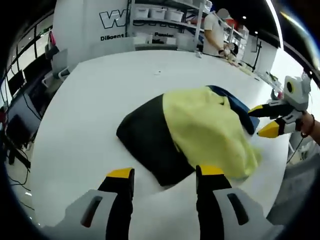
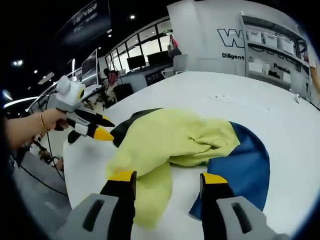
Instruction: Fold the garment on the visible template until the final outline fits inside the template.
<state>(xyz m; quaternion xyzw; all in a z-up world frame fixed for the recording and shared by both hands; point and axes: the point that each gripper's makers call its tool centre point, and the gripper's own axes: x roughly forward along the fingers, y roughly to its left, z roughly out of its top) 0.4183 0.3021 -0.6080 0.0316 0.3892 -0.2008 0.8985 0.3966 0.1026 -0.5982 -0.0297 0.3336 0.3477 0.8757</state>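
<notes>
Both my tongs released, nothing held — left tongs (image 1: 165,175) just short of the yellow garment (image 1: 210,130), right tongs (image 2: 167,179) right over its hanging edge, prob. lining up a fold. Garment lies crumpled across the black-and-blue template (image 2: 242,167) on the white surface (image 1: 100,100). Shelves (image 1: 165,20) & a person far ahead — nothing blocking.

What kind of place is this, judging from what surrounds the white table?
Probably an open lab or office workspace. A white wall carries large lettering, shelves hold storage bins, and desks with monitors stand behind the table where the yellow garment lies.
</notes>
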